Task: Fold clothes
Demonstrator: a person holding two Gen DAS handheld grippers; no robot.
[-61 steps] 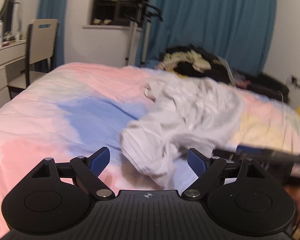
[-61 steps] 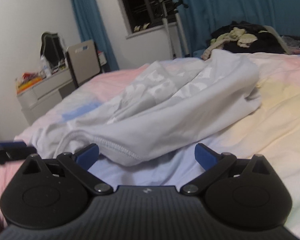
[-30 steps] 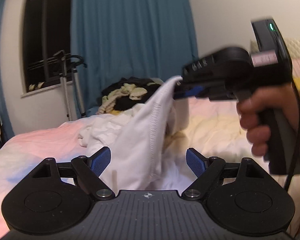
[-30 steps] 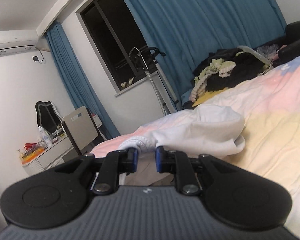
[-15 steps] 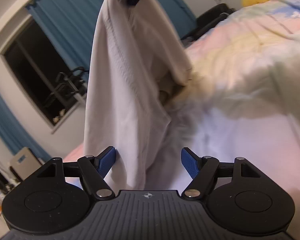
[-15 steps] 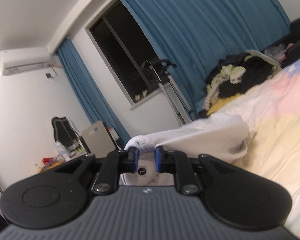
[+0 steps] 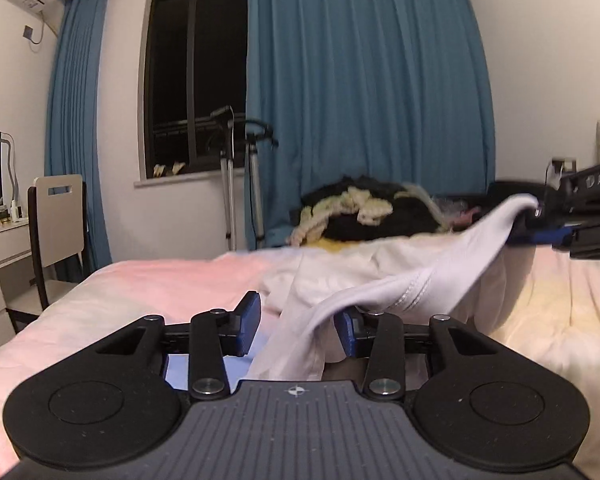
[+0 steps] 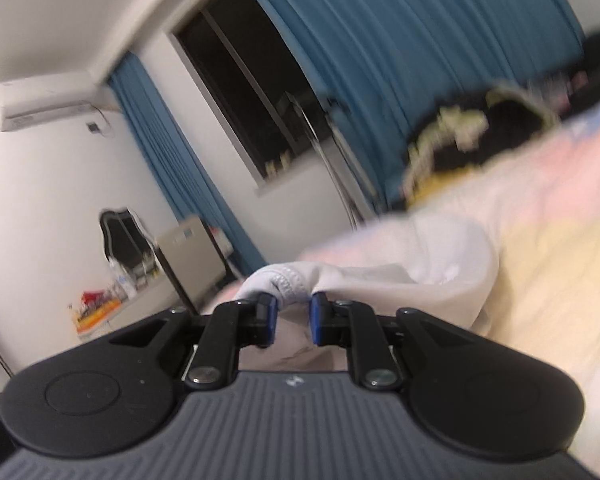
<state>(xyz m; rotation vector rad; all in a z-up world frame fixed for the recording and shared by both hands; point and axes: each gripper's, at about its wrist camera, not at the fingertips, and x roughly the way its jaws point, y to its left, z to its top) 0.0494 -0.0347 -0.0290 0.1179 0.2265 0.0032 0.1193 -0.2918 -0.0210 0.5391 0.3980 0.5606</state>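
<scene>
A white garment (image 7: 440, 280) lies bunched on the pastel bed (image 7: 160, 288), with one hemmed edge lifted off it. My right gripper (image 8: 294, 316) is shut on that stitched hem; in the left wrist view the right gripper (image 7: 536, 226) holds the cloth up at the right edge. From there the hem runs down to my left gripper (image 7: 298, 328). Its jaws are half narrowed with the cloth hanging between them, draped against the right finger (image 7: 346, 332). A gap shows between the cloth and the left finger (image 7: 250, 322). The right wrist view is motion-blurred.
A pile of dark and cream clothes (image 7: 360, 212) sits at the bed's far side before blue curtains (image 7: 364, 100). A metal stand (image 7: 240, 184) stands by the window. A chair (image 7: 56, 216) and white dresser (image 7: 0, 248) are left of the bed.
The left gripper's jaws have narrowed around the hanging hem and its view has levelled out. The right gripper, still clamped on the hem, has swung low to the right.
</scene>
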